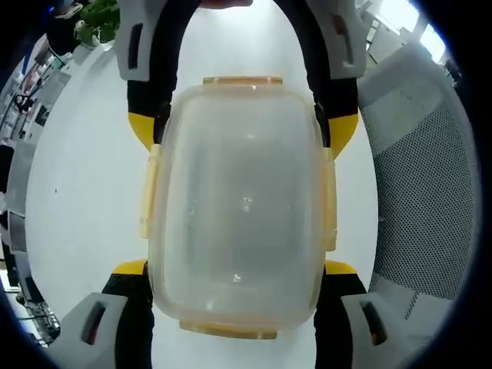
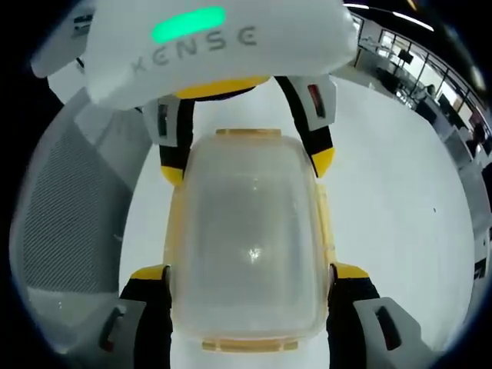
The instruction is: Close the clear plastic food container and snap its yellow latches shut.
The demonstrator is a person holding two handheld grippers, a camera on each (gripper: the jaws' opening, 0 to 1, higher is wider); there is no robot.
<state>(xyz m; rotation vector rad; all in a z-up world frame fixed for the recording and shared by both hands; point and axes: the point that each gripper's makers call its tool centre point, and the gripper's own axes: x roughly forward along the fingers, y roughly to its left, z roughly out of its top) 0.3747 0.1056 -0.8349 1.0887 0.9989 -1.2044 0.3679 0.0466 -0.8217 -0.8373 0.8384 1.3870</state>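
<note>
A clear plastic container (image 1: 238, 207) with its lid on lies on the white table (image 1: 84, 192), seen from above. Yellow latches (image 1: 148, 192) run along both long sides and both short ends; I cannot tell whether they are snapped down. My left gripper (image 1: 235, 267) clasps the near end, its yellow-tipped jaws pressed against the two long sides. My right gripper (image 1: 242, 127) comes from the opposite side and clasps the far end the same way. In the right gripper view the container (image 2: 247, 238) sits between the right gripper (image 2: 250, 270) below and the left gripper (image 2: 246, 165) above.
A grey mesh chair (image 1: 423, 192) stands beside the table, and it appears again as the chair (image 2: 69, 207) on the left of the right gripper view. A green plant (image 1: 96, 19) and office desks (image 2: 415, 61) lie beyond the table's edges.
</note>
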